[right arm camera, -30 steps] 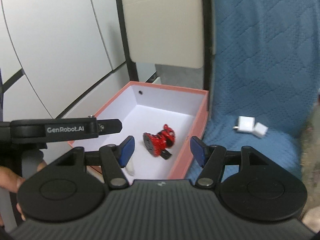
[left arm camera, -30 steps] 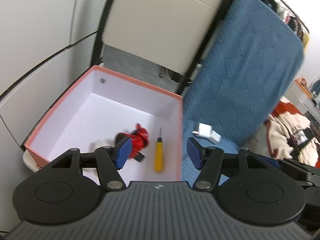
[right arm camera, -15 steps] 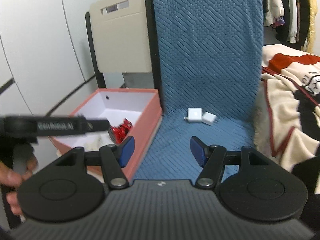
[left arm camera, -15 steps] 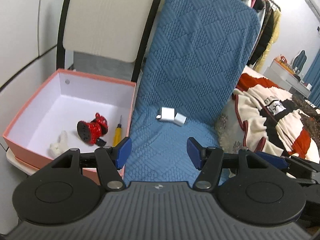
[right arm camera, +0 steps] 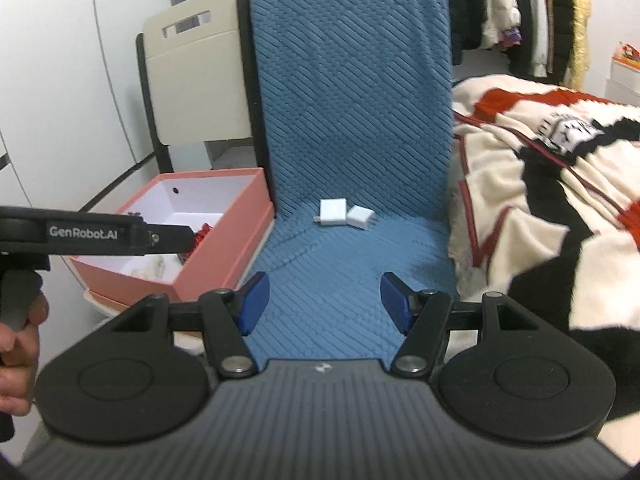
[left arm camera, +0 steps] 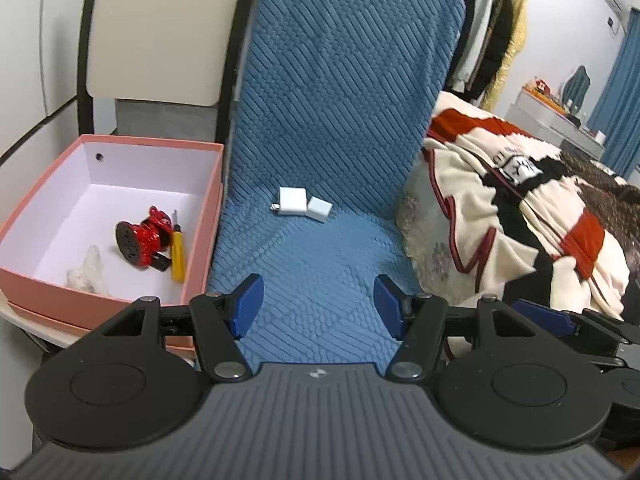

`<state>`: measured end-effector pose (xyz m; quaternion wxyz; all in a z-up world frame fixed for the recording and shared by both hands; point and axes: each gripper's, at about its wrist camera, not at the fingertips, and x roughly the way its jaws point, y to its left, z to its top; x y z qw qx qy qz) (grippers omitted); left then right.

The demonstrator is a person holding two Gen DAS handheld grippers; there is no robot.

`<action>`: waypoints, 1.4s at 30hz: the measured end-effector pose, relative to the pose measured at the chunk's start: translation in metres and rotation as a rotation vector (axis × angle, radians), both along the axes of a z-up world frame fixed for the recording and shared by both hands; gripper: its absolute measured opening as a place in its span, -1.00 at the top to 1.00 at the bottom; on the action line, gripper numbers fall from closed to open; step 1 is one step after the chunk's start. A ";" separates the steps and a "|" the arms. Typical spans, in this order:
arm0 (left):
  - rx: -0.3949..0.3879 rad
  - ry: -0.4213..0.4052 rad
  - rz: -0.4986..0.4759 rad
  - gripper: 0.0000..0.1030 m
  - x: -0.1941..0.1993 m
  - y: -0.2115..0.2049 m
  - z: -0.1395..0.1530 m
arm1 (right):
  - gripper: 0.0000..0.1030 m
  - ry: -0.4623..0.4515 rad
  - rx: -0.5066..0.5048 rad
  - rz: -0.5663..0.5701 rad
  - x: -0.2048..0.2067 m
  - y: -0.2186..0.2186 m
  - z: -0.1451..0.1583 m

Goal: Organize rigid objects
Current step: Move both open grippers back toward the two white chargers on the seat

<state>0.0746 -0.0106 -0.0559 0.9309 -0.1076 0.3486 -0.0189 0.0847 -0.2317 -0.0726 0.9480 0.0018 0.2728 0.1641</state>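
Two white charger blocks lie side by side at the back of the blue chair seat (left arm camera: 320, 268): a larger one (left arm camera: 292, 201) (right arm camera: 333, 212) and a smaller one (left arm camera: 319, 209) (right arm camera: 361, 218). A pink box (left arm camera: 200, 232) (right arm camera: 236, 220) to the left holds a red toy (left arm camera: 141, 237), a yellow screwdriver (left arm camera: 177, 249) and a white object (left arm camera: 86, 266). My left gripper (left arm camera: 318, 309) is open and empty above the seat front. My right gripper (right arm camera: 325, 305) is open and empty, also over the seat front.
A patterned blanket (left arm camera: 512, 208) (right arm camera: 552, 148) lies on the bed right of the chair. A beige chair back (left arm camera: 160, 28) stands behind the box. Clothes (right arm camera: 520, 12) hang at the back right. The left gripper's body (right arm camera: 84, 234) crosses the right wrist view at left.
Both grippers have swung right and pulled back from over the pink box to face the blue chair seat. Both stay open and empty.
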 end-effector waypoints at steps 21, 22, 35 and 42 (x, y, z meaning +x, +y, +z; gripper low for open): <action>-0.002 0.104 -0.021 -0.29 0.113 0.001 -0.072 | -0.24 0.075 0.018 -0.069 0.079 -0.002 -0.061; -0.001 0.108 -0.022 -0.29 0.121 0.000 -0.076 | -0.24 0.076 0.016 -0.073 0.085 -0.001 -0.064; -0.009 0.107 -0.056 -0.29 0.224 -0.010 -0.131 | -0.24 0.055 0.017 -0.108 0.174 0.014 -0.098; 0.038 0.111 -0.062 -0.29 0.268 -0.010 -0.162 | -0.24 0.066 0.035 -0.110 0.217 0.005 -0.118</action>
